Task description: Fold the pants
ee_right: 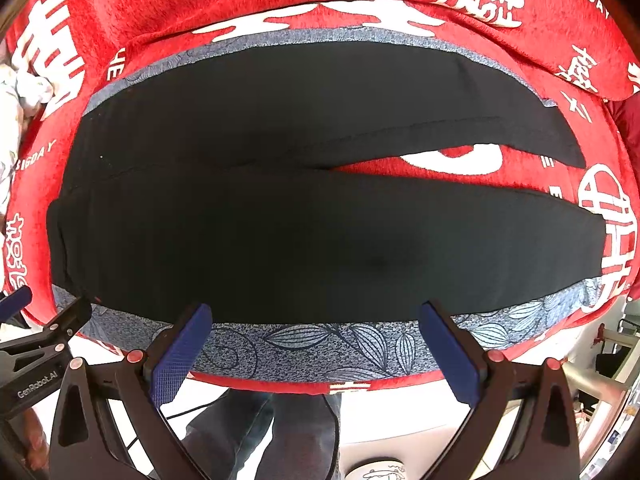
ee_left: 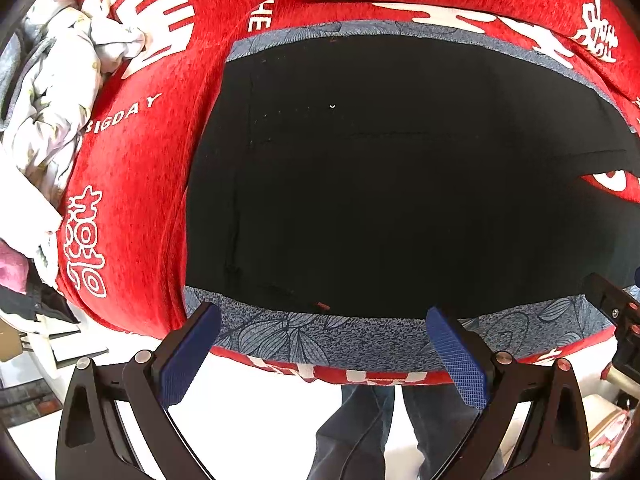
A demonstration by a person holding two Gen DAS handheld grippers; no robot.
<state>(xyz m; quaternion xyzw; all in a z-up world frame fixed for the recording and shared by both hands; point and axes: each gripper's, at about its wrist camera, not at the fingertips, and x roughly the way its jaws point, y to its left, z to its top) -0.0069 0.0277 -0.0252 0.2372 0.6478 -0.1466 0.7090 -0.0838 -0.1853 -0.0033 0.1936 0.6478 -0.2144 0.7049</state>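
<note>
Black pants (ee_right: 280,216) lie flat on a blue-grey leaf-print mat (ee_right: 320,344) over a red blanket. The waist end is at the left, and the two legs spread apart toward the right with red blanket between them. In the left wrist view the pants' waist part (ee_left: 380,180) fills the middle. My left gripper (ee_left: 324,344) is open and empty, hovering at the near edge of the mat. My right gripper (ee_right: 316,340) is open and empty, also at the near edge, just short of the near leg. Each gripper shows at the edge of the other's view.
The red blanket (ee_left: 132,200) with white lettering covers the surface. A crumpled white floral cloth (ee_left: 60,112) lies at the far left. The person's jeans-clad legs (ee_left: 372,432) stand below the near edge. A cup (ee_right: 376,470) is on the floor side.
</note>
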